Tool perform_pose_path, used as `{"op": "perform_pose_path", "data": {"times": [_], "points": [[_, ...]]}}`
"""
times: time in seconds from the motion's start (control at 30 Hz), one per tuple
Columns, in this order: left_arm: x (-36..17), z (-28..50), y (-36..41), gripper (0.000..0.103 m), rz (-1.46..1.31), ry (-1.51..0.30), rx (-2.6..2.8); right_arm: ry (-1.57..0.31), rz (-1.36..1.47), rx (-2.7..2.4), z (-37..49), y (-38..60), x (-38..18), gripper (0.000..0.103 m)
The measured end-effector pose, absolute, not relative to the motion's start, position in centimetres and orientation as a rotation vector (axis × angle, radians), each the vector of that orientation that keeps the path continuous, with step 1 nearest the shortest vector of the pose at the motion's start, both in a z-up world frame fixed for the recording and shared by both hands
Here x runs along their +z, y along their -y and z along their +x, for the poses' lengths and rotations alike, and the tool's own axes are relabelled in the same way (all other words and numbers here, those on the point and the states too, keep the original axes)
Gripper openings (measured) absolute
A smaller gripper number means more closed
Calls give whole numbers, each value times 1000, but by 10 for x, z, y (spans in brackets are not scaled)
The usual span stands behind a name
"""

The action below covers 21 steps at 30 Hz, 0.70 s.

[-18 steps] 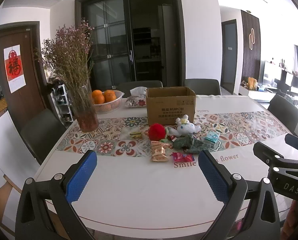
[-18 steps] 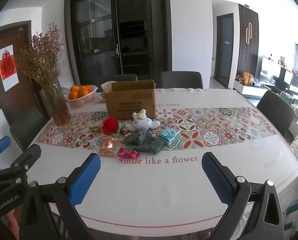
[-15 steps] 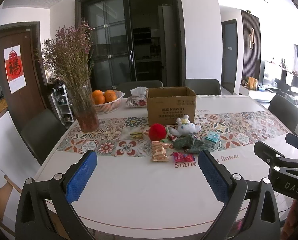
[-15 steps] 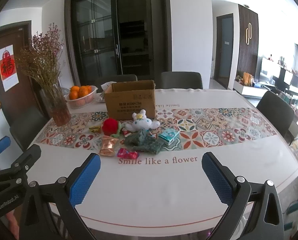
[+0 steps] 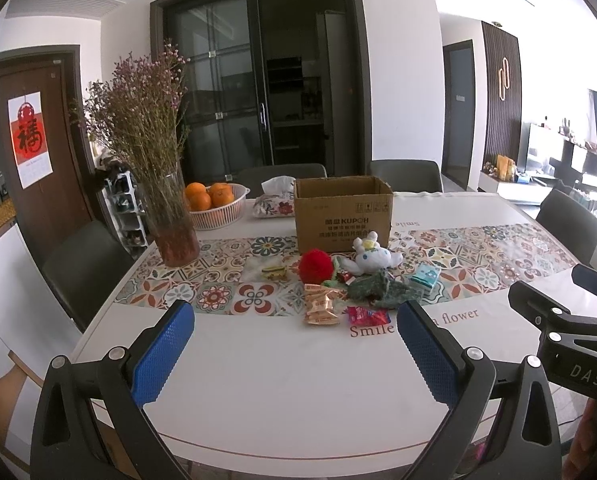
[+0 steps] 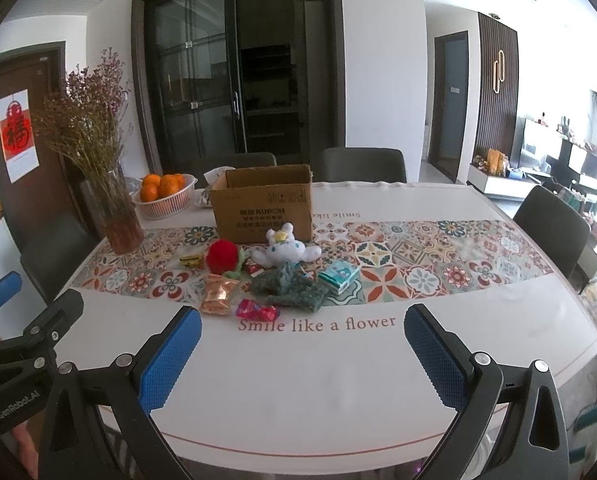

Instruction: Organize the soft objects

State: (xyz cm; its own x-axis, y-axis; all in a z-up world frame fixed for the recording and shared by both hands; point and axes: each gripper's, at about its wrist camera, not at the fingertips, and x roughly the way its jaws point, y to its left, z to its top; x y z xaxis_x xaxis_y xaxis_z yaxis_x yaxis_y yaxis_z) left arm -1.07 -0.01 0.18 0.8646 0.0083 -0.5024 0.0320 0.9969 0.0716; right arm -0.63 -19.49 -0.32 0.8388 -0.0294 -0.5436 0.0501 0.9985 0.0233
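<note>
With nothing yet lifted, barely at the start: cardboard box point(image 6: 263, 204) standing open toward the far side of the table point(image 6: 298, 380), no soft thing visible inside from this low angle. Heaped just in front of it on the patterned runner point(image 6: 418, 256): white plush toy point(image 6: 284, 246) nearly touching the box wall, red pompom point(image 6: 221, 256) just beside it, dark green knitted cloth point(image 6: 290, 286) nearer the front. Mixed in among them, crinkly snack packets point(image 6: 218, 294), a pink candy wrapper point(image 6: 257, 309) and a small teal tissue pack point(image 6: 339, 276). All sorting left to do, by the look of it: soft pieces to be picked out, most likely into the box. Left gripper point(image 5: 294, 344) spread wide, blue pads grasping nothing, tilted down toward the tabletop, well short of the pile. Right gripper point(image 6: 298, 348) likewise splayed fully apart and bare, angled down, hovering over the near edge. Neither touching anything. Off to the side and out of play, flower vase point(image 5: 170, 220) and orange basket point(image 5: 218, 210).
</note>
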Motion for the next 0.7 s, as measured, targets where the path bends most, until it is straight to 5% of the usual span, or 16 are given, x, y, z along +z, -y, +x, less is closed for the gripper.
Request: {"op": "perform_pose_path", "data": {"times": [0.7], "points": [[7, -14, 2, 103, 82, -525, -30, -564, 40, -47, -9, 193, -1, 103]]}}
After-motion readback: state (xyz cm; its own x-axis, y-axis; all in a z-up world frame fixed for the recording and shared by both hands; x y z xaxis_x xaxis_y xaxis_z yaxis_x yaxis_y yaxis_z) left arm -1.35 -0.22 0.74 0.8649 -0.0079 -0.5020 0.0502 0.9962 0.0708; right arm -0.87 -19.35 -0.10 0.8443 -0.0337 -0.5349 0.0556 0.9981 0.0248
